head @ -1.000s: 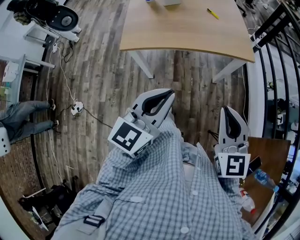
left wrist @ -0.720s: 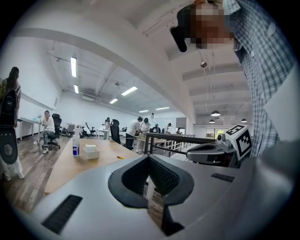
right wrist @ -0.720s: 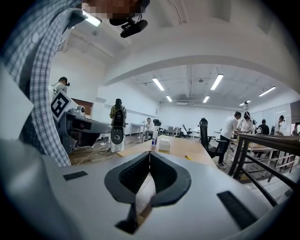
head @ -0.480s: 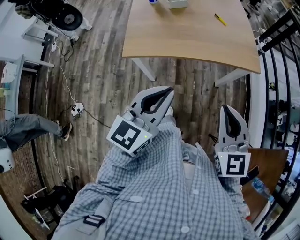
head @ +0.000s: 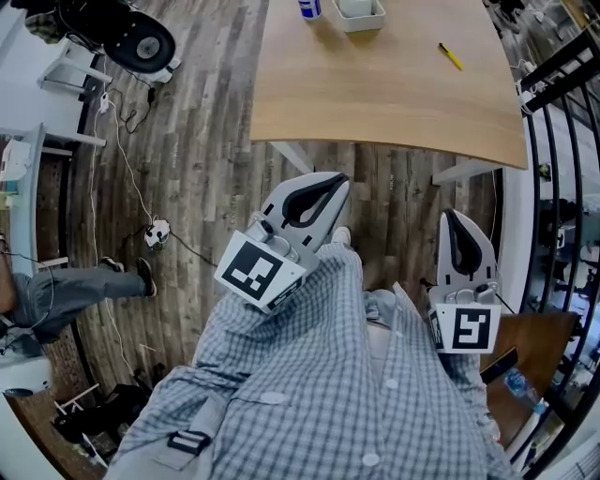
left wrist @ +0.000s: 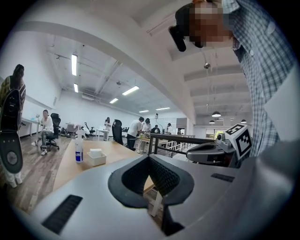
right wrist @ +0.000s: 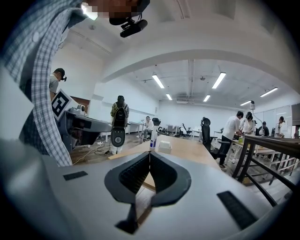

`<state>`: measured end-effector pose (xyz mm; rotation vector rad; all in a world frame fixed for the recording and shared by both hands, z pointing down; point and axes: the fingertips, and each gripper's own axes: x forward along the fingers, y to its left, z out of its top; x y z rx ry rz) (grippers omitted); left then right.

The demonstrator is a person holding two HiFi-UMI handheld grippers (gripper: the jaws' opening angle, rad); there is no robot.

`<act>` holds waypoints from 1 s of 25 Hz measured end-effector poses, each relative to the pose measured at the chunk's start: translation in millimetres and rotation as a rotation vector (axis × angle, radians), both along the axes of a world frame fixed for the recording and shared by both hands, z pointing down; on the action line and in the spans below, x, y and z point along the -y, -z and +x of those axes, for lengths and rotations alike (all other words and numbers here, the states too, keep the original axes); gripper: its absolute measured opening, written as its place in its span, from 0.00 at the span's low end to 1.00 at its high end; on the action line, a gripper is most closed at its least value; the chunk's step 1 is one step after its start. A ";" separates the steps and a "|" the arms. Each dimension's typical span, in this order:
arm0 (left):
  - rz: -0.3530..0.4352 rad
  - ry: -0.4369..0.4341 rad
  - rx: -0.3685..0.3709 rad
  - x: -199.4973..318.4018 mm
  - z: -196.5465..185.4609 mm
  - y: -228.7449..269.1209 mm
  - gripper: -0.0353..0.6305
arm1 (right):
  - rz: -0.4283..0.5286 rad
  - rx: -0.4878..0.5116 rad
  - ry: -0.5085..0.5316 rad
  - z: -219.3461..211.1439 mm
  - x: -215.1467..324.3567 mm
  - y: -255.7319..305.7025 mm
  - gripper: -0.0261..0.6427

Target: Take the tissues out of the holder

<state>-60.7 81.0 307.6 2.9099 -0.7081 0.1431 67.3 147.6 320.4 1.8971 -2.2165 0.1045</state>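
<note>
wooden table [head: 384, 94] stood on plank floor [head: 206, 169]. on top, far end: white tissue holder [head: 360, 11], spray bottle [head: 309, 8] just left of it, yellow pen [head: 451, 56] well apart on the right.

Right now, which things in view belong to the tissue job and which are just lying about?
For the job: tissue holder, tissues in it, left gripper, right gripper, both shut and empty.
Lying about: spray bottle, yellow pen.
</note>
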 end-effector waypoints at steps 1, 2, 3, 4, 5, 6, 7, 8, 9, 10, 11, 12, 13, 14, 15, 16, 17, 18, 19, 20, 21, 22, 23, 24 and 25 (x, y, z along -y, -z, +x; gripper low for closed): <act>0.002 -0.002 0.000 6.1 -0.1 0.0 0.06 | 0.001 0.000 -0.001 -0.4 6.2 -0.3 0.06; 0.004 -0.003 0.001 12.1 -0.1 -0.2 0.06 | 0.002 0.001 -0.003 -0.4 12.2 -0.9 0.06; 0.006 -0.005 0.001 17.9 0.0 -0.7 0.06 | 0.003 0.001 -0.006 -0.2 18.2 -1.7 0.06; 0.007 -0.008 0.003 23.5 -0.1 -1.5 0.06 | 0.005 0.001 -0.008 -0.5 24.4 -2.6 0.06; 0.009 -0.014 0.005 28.9 -0.5 -2.2 0.06 | 0.007 0.000 -0.009 -1.4 30.8 -3.3 0.06; 0.012 -0.022 0.009 34.0 -1.1 -2.7 0.06 | 0.011 -0.001 -0.009 -3.1 37.1 -3.3 0.06; 0.015 -0.034 0.015 38.7 -1.7 -3.0 0.06 | 0.014 0.000 -0.010 -5.4 43.0 -2.9 0.06; 0.021 -0.045 0.024 43.0 -2.5 -3.2 0.06 | 0.017 0.002 -0.011 -7.8 48.0 -2.3 0.06; 0.027 -0.053 0.034 47.1 -3.2 -2.9 0.06 | 0.020 0.004 -0.011 -10.1 52.1 -2.2 0.06; 0.034 -0.054 0.040 51.5 -3.7 -1.9 0.06 | 0.024 0.007 -0.012 -11.7 55.5 -2.4 0.06; 0.040 -0.054 0.041 55.8 -3.7 -0.7 0.06 | 0.028 0.011 -0.013 -12.8 58.6 -2.7 0.06; 0.046 -0.055 0.036 59.3 -3.5 0.3 0.06 | 0.032 0.012 -0.015 -13.2 61.3 -3.1 0.06; 0.051 -0.058 0.028 62.5 -3.4 1.1 0.06 | 0.032 0.010 -0.017 -13.4 63.9 -4.0 0.06; 0.054 -0.061 0.022 65.6 -3.8 1.9 0.06 | 0.025 0.003 -0.018 -13.5 65.9 -5.9 0.06; 0.056 -0.062 0.018 68.3 -4.8 2.3 0.06 | 0.013 -0.010 -0.015 -13.7 67.2 -8.9 0.06; 0.056 -0.064 0.016 70.5 -6.1 2.2 0.06 | 0.005 -0.021 -0.013 -14.2 68.4 -11.4 0.06; 0.055 -0.066 0.016 72.1 -7.2 1.3 0.06 | 0.012 -0.022 -0.015 -15.2 70.7 -10.8 0.06; 0.054 -0.069 0.016 73.4 -7.7 -0.1 0.06 | 0.028 -0.013 -0.024 -16.3 73.8 -8.0 0.06; 0.053 -0.072 0.016 74.5 -7.8 -1.4 0.06 | 0.040 -0.005 -0.034 -16.8 76.4 -5.5 0.06; 0.049 -0.076 0.013 75.8 -7.8 -2.0 0.06 | 0.043 -0.006 -0.039 -17.0 77.6 -4.6 0.06; 0.043 -0.078 0.009 77.3 -8.0 -1.5 0.06 | 0.039 -0.012 -0.041 -17.4 77.6 -4.8 0.06; 0.038 -0.079 0.004 78.9 -8.5 -0.1 0.06 | 0.032 -0.018 -0.043 -18.4 77.2 -4.6 0.06; 0.038 -0.081 -0.001 80.6 -9.3 1.6 0.06 | 0.029 -0.016 -0.047 -19.9 77.4 -2.9 0.06; 0.041 -0.082 -0.006 82.0 -9.9 3.1 0.06 | 0.029 -0.013 -0.053 -21.3 77.7 -0.8 0.06; 0.043 -0.082 -0.010 82.9 -10.1 4.2 0.06 | 0.027 -0.011 -0.057 -21.9 77.7 0.6 0.06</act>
